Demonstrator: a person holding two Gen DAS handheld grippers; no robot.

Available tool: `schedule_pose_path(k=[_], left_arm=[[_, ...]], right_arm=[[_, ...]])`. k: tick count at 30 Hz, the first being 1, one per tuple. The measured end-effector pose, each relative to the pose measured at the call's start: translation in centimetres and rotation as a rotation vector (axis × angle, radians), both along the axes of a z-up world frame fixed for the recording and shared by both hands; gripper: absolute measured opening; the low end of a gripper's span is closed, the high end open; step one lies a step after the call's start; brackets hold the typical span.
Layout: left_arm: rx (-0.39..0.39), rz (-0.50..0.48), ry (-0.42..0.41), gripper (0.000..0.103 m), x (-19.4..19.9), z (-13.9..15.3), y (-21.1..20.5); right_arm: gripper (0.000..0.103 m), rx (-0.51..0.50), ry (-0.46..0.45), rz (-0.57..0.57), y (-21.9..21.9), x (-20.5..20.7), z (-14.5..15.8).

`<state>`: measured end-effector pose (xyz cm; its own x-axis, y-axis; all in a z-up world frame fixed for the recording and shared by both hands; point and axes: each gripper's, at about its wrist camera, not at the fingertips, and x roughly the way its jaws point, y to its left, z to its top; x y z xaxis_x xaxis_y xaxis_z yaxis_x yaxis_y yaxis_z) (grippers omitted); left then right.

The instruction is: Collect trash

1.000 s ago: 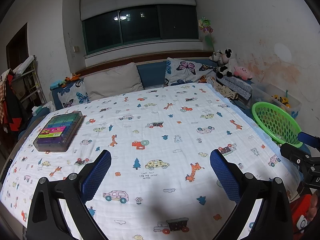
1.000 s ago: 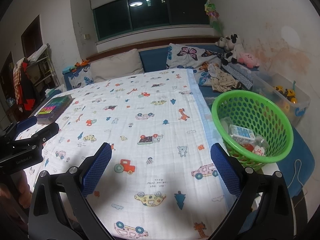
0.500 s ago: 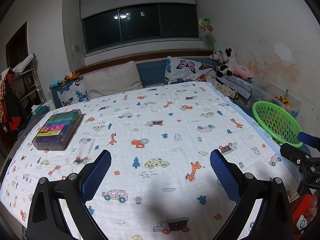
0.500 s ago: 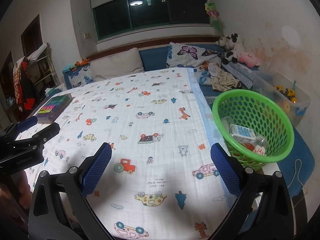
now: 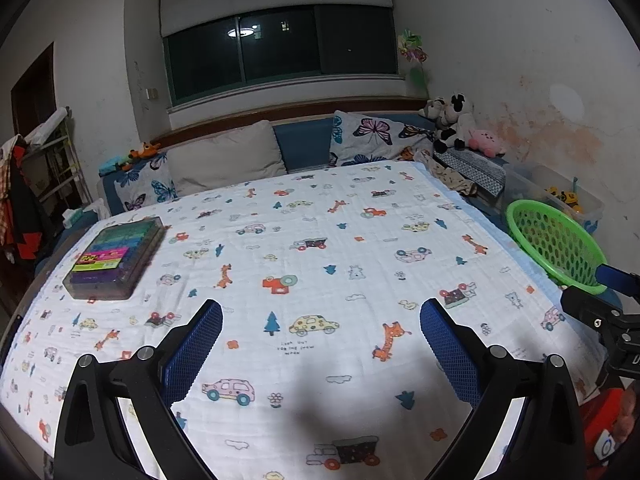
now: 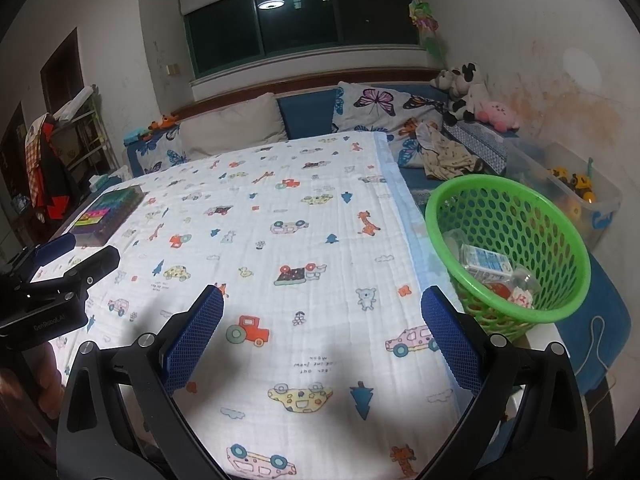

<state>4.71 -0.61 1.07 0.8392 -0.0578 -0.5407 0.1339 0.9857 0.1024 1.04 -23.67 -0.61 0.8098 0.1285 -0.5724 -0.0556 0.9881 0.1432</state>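
With both claws hovering low over the near end of the bed (image 5: pixel 320 240), the left claw (image 5: pixel 320 344) has its blue pads spread wide on nothing, and the right claw (image 6: pixel 322 340) likewise stands spread and empty above the printed blanket (image 6: pixel 280 216). Just to the right of the right claw, off the bed's edge, sits the green basket (image 6: pixel 460 196), and in it lies the collected trash — a small carton (image 6: pixel 484 262), what looks like a clear plastic bottle (image 6: pixel 526 278), and a red-and-white scrap (image 6: pixel 520 298), though the mesh wall hides part of the pile. Further out, on the left side of the blanket, rests a clear case of coloured blocks (image 5: pixel 116 256); it reads as a toy set and not as litter, though that is a judgement. Beyond it come the pillows (image 5: pixel 224 164) against the headboard and the plush toys (image 5: pixel 452 126) in the far right corner. No loose litter shows on the blanket in either view, so the collecting looks at or near its end; the next move calls for a scan of the bed's edges — and, if anything turns up, a reach with a spread claw, a pinch, and a carry to the basket.
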Motion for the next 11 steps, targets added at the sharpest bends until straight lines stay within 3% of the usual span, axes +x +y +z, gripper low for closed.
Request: schedule_pose_path(k=[11], left_arm=[[-0.01,0.005,0.011,0.096,0.37,-0.02,0.41]], right_arm=[[0.098,-0.005,0.006,0.0,-0.05,0.37,-0.35]])
